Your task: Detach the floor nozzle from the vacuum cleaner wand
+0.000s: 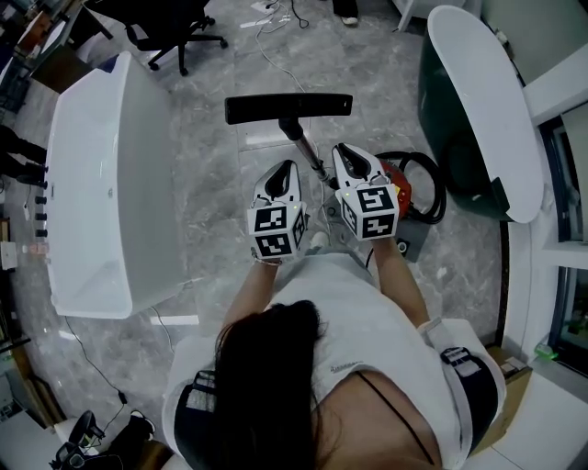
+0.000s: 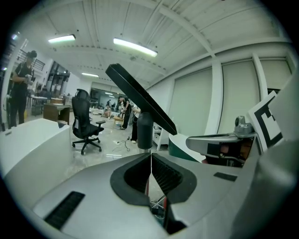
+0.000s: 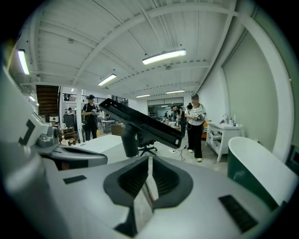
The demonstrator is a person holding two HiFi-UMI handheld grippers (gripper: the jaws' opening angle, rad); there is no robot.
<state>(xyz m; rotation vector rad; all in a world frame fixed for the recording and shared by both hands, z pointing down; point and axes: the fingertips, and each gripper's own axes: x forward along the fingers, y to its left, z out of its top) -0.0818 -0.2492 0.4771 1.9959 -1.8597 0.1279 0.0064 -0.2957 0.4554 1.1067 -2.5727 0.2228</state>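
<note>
Big open-plan lab or test hall, part showroom, part office. Grey marble-look floor (image 1: 207, 138) with loose cables (image 1: 276, 18). White bathtub (image 1: 101, 184) at one side, green-sided tub (image 1: 478, 101) at other. Office chair (image 2: 84, 122) on castors stood on open floor. White beamed ceiling (image 3: 140, 32) carried strip lights (image 3: 163, 56). People (image 3: 195, 126) stood among desks (image 3: 223, 130) farther back.

Black floor nozzle (image 1: 288, 107) on wand (image 1: 313, 160)
</note>
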